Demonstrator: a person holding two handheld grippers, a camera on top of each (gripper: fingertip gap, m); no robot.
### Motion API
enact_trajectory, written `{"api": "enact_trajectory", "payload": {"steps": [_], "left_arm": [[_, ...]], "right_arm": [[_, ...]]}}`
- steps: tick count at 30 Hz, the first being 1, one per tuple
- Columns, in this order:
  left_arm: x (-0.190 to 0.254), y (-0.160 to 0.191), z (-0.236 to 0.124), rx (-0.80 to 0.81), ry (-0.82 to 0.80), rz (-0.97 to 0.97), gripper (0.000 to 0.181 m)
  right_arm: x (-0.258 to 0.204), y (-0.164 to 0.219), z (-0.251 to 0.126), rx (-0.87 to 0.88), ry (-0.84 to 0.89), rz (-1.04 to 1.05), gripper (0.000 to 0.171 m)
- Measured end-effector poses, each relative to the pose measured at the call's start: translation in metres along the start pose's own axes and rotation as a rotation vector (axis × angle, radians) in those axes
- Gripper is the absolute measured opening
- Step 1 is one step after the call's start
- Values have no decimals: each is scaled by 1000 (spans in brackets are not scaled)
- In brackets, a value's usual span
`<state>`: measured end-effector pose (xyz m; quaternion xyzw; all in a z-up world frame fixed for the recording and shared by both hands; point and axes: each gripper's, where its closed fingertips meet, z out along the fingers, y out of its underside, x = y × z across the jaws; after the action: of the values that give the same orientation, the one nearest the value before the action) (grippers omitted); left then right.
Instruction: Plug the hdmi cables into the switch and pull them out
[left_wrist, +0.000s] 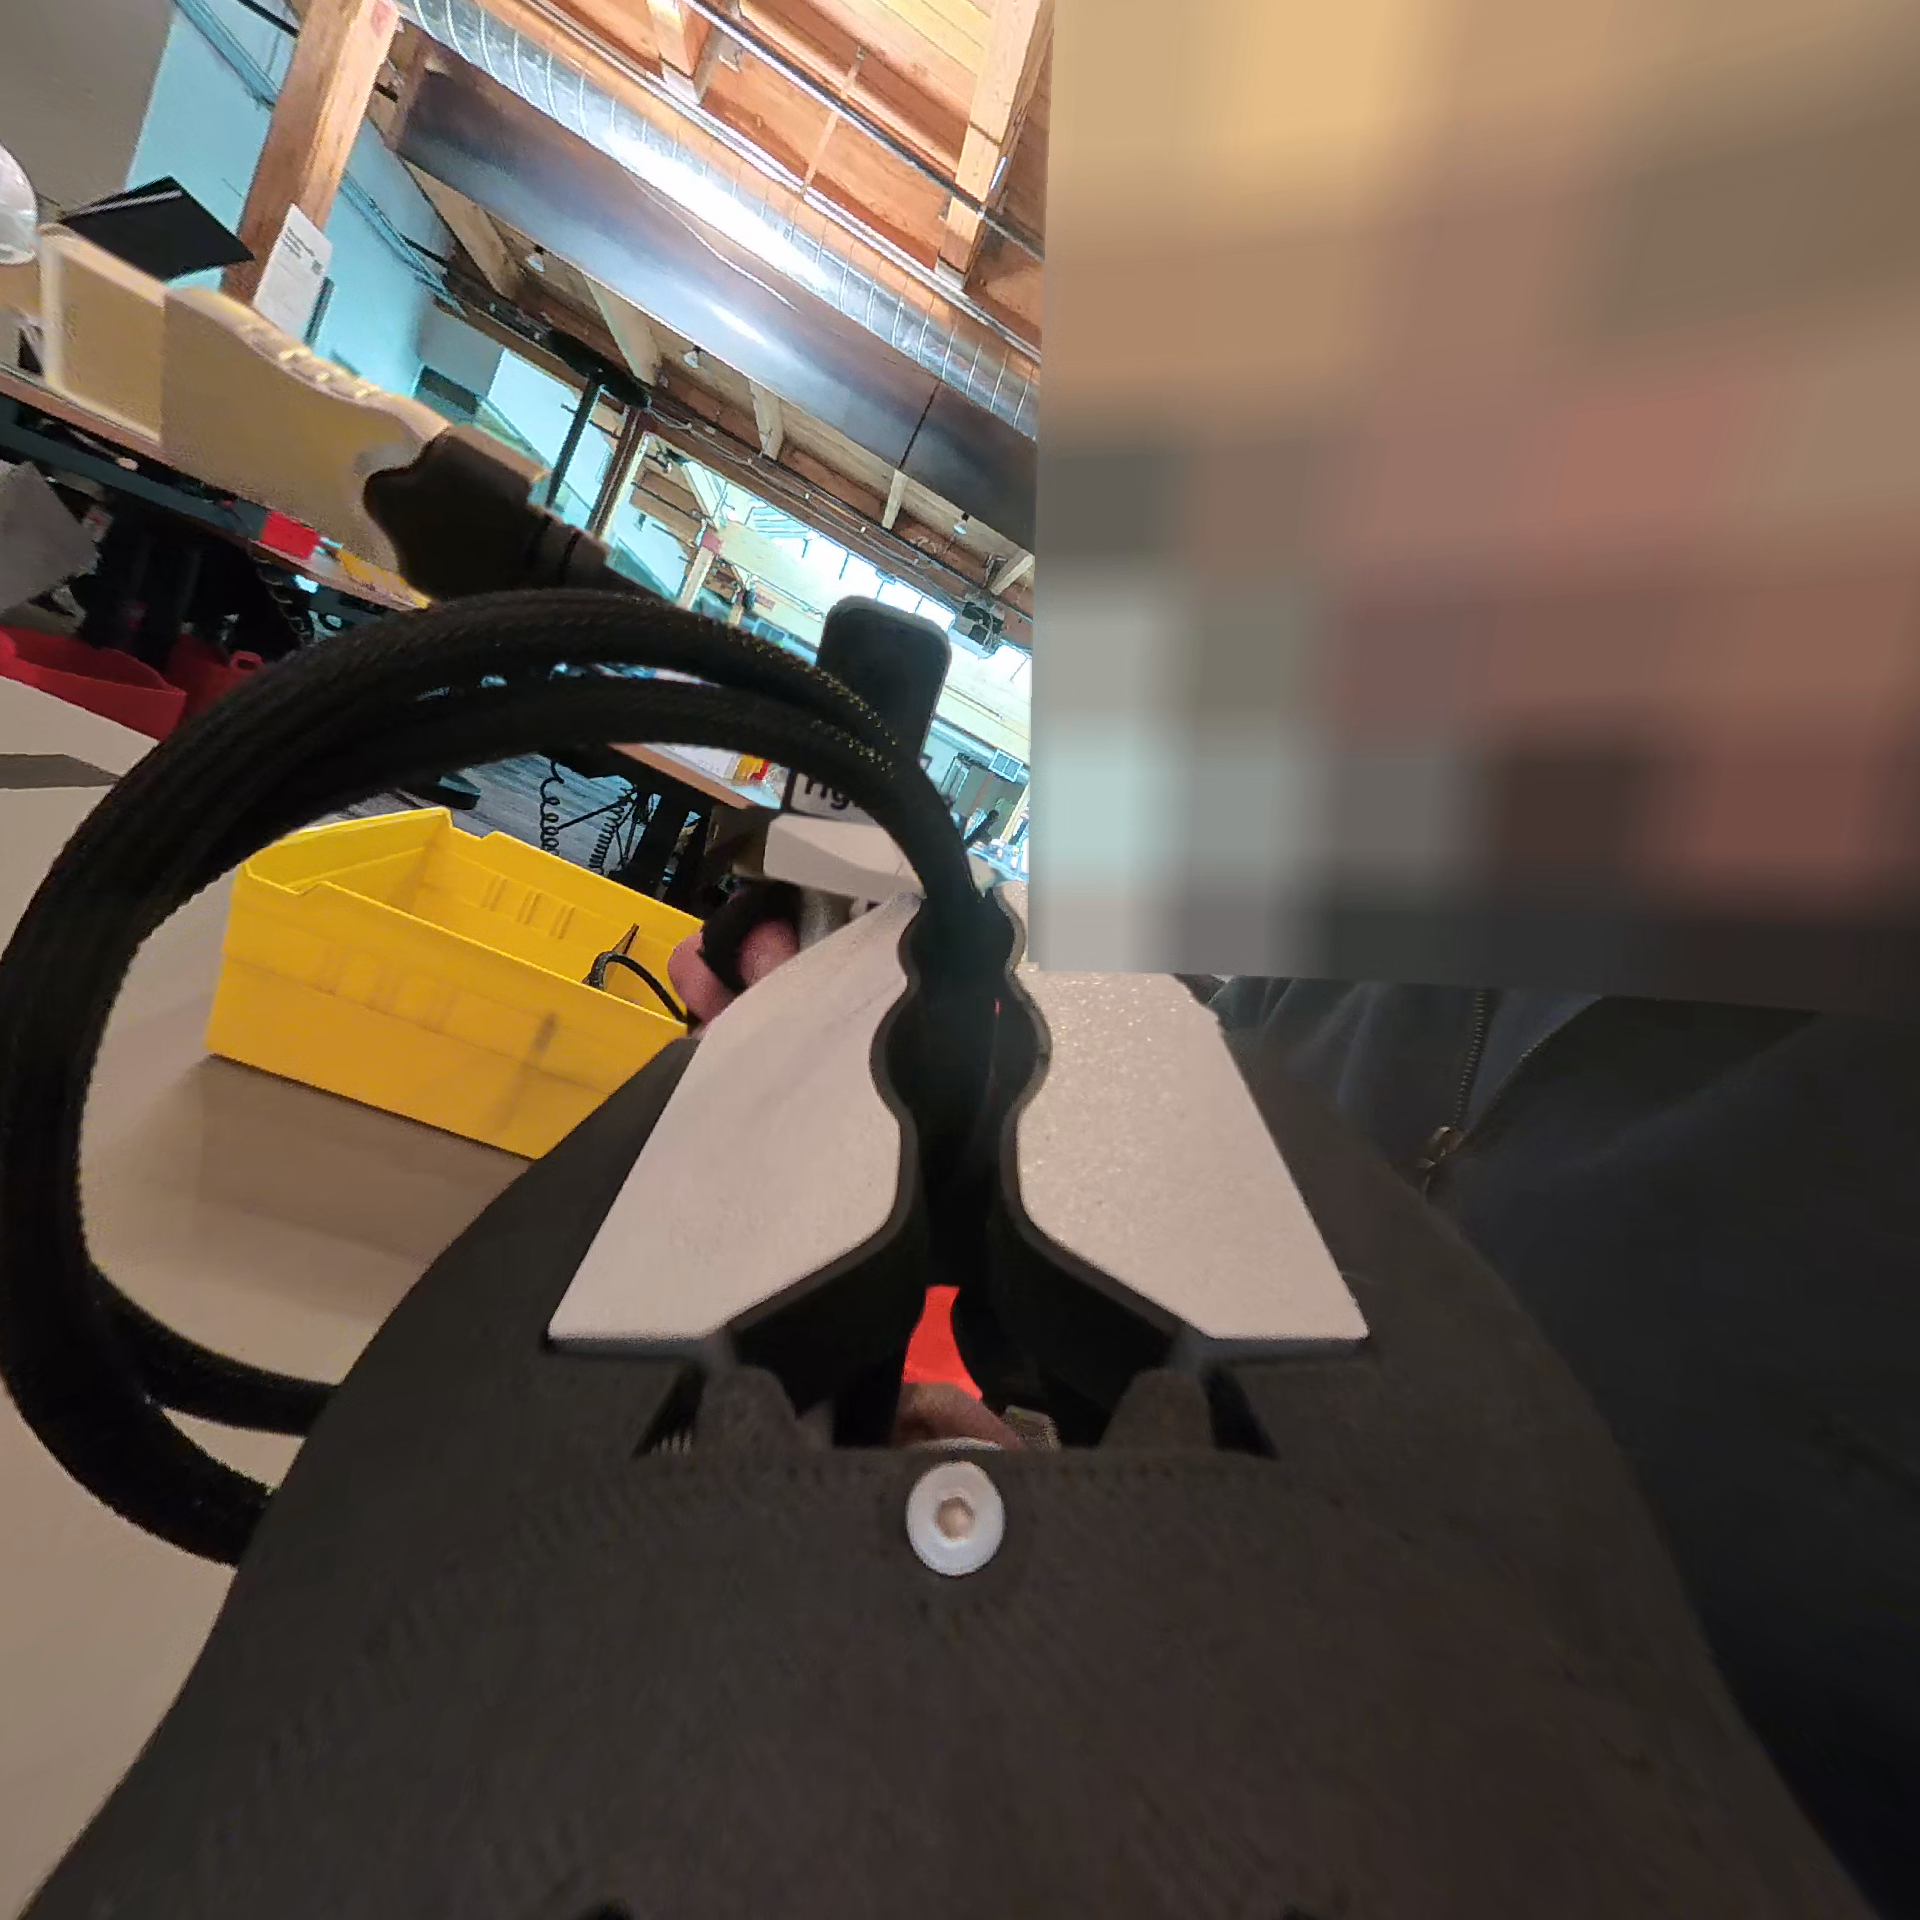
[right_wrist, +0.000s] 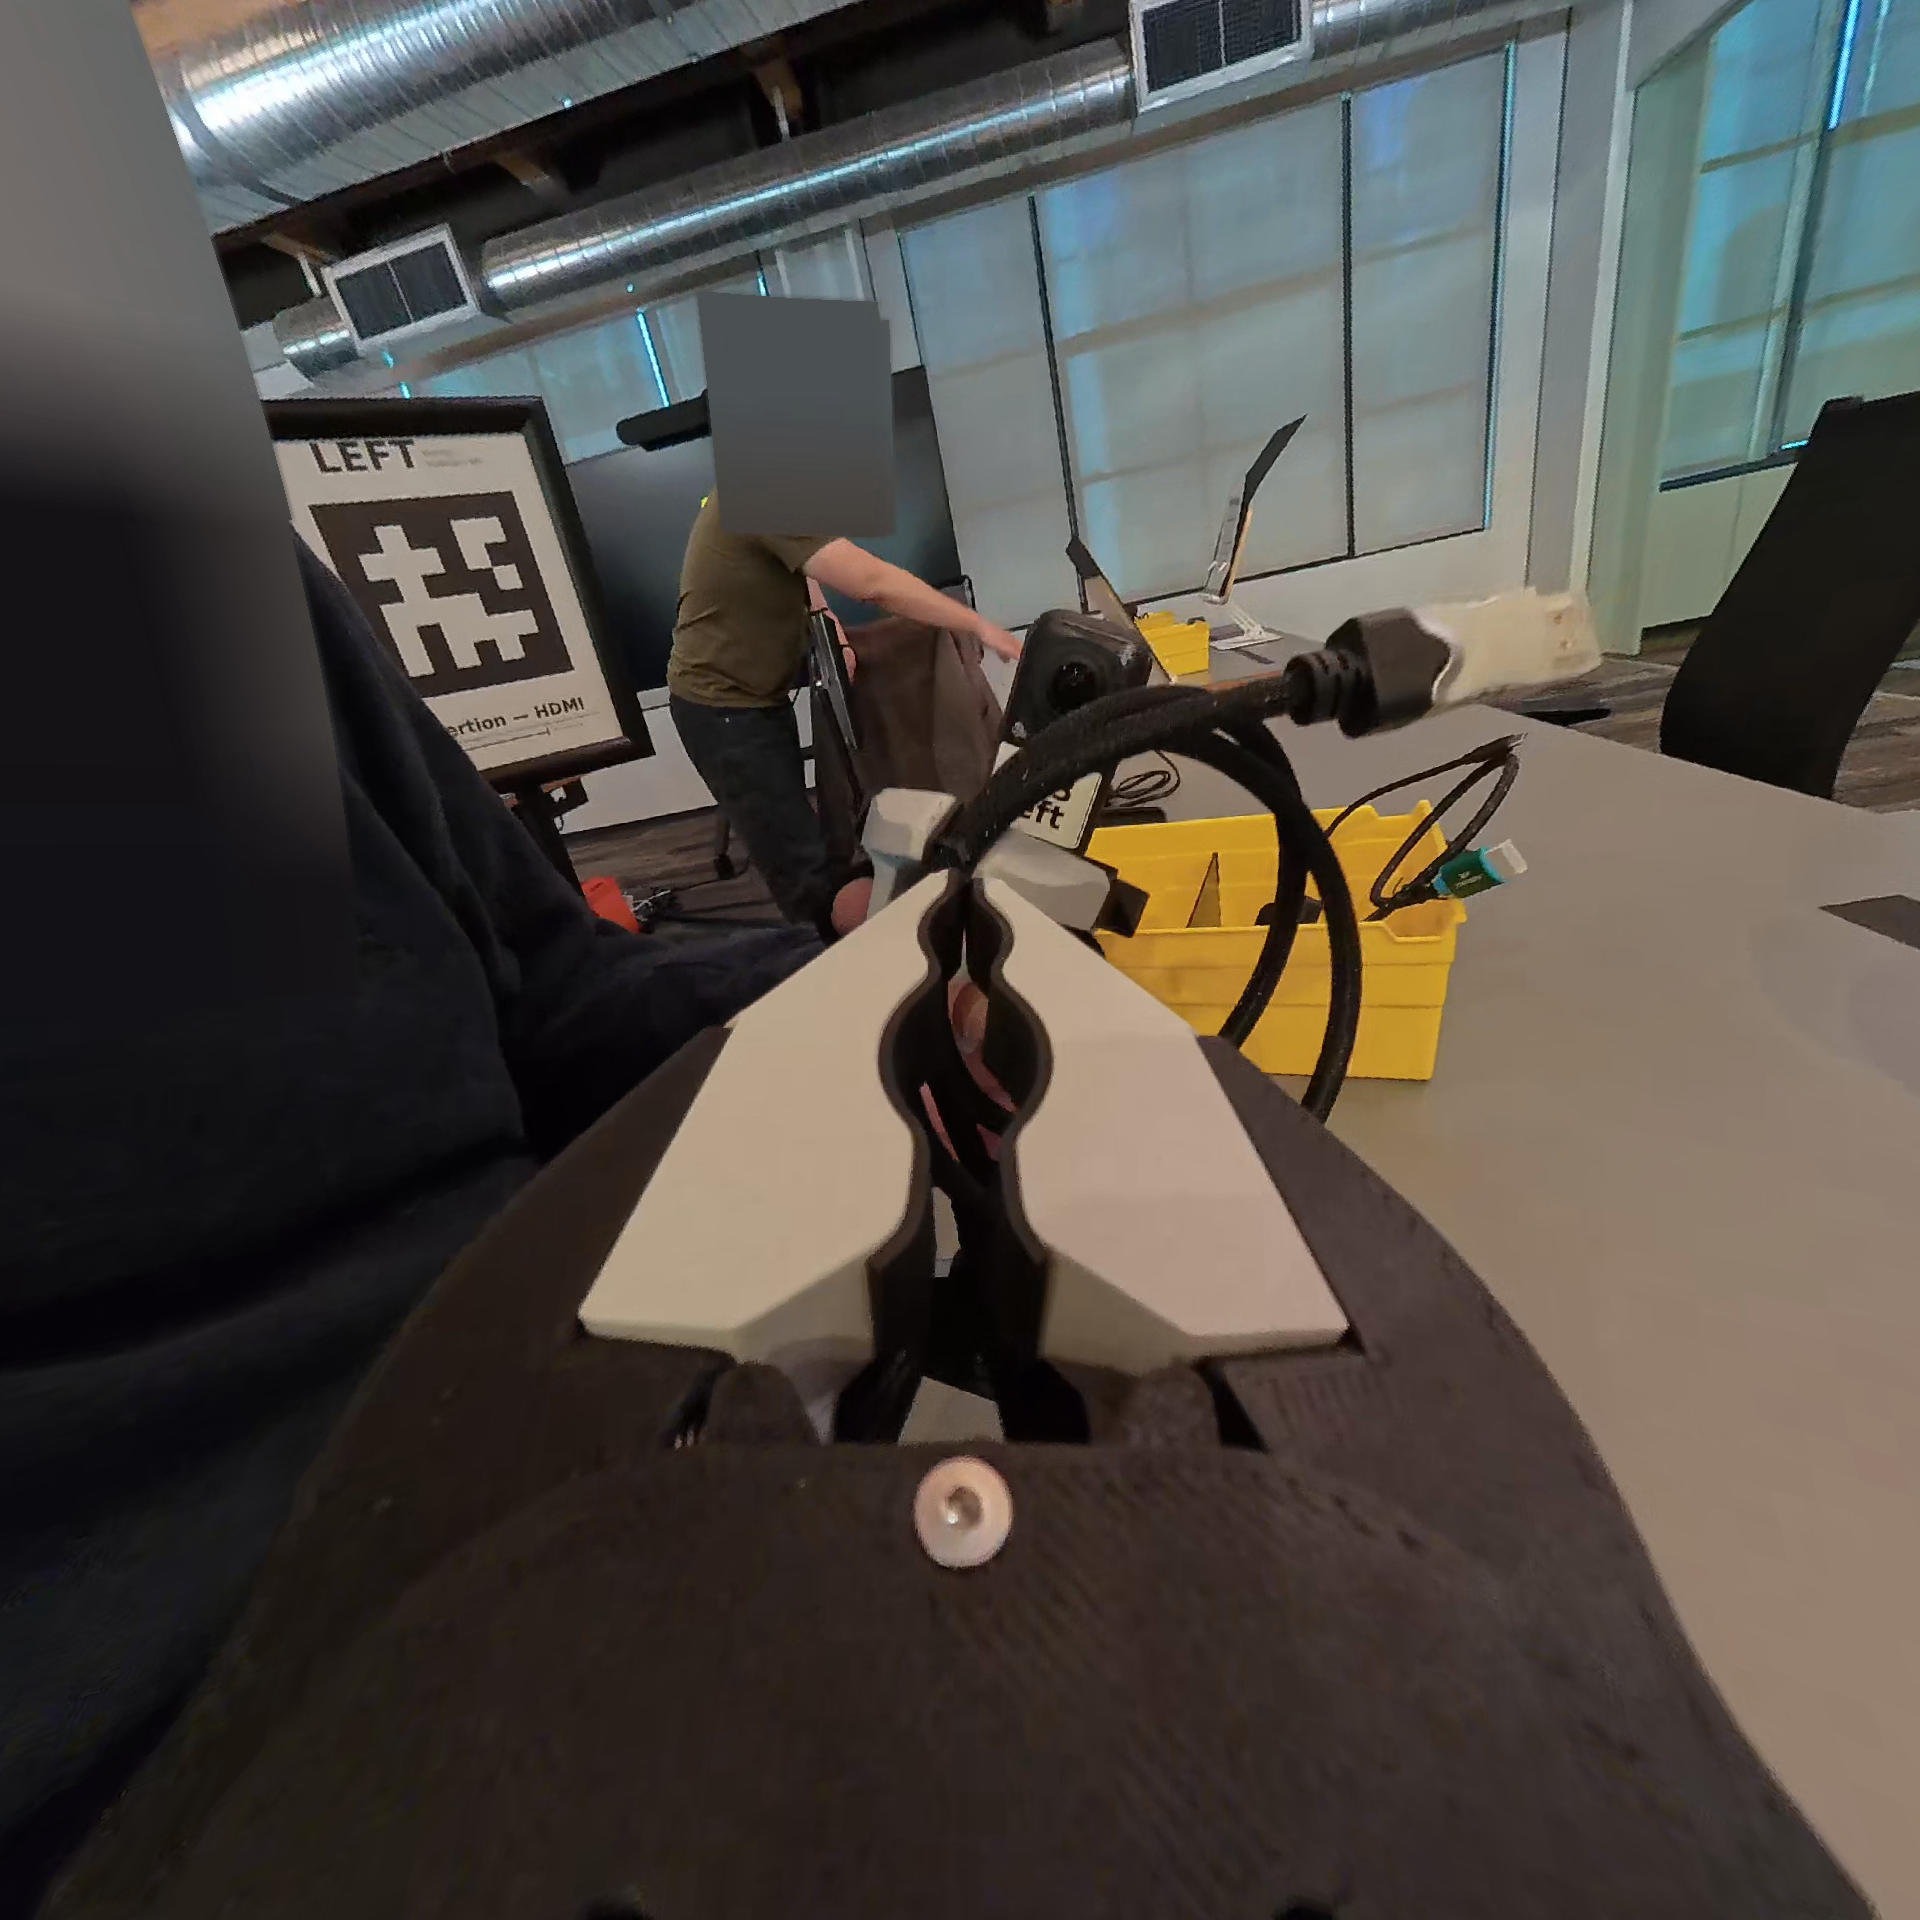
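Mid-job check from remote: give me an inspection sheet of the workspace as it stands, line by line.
Surface: grey table, bare near the grippers.
Job's things: coiled black braided HDMI cable, lifted off the table; its plug wears a pale cap. No switch seen.
Clutter: yellow bin holding a thinner cable with a teal plug.
Grippers: left gripper and right gripper meet tip to tip, both shut on the coil's strands.
Cables: coil loops hang toward the bin side; none seen plugged in.
Surroundings: framed marker sign, a person standing behind, black chair, windows, ceiling ducts.
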<state>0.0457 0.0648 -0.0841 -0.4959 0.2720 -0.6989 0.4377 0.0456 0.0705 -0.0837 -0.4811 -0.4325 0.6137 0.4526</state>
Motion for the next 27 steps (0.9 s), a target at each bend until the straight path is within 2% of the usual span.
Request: {"api": "enact_trajectory", "payload": {"steps": [4,6,7,8,11,15,20,27], "left_arm": [[-1,-1,1,8,-9,-10,7],[-3,-1,0,11,-27,-22,7],[-5,-2,-1,21,-36,-37,7],[-7,-3,-2,32,-46,-55,7],[-15,-3,-3,57,-76,-101,7],[-21,-3,-1,79,-108,-150,7],[-26,-2,1,103,-139,-203,8],[-25,-1,7,116,-139,-239,7]], "right_arm": [[3,0,-2,-39,38,-56,0],[11,0,-12,-91,128,-163,0],[16,-1,-17,-126,197,-238,8],[19,-1,-21,-164,260,-317,25],[21,-3,-24,-294,419,-626,48],[19,7,-13,-437,498,-894,50],[26,10,-10,-559,599,-1152,41],[27,14,-9,-596,598,-1274,36]]}}
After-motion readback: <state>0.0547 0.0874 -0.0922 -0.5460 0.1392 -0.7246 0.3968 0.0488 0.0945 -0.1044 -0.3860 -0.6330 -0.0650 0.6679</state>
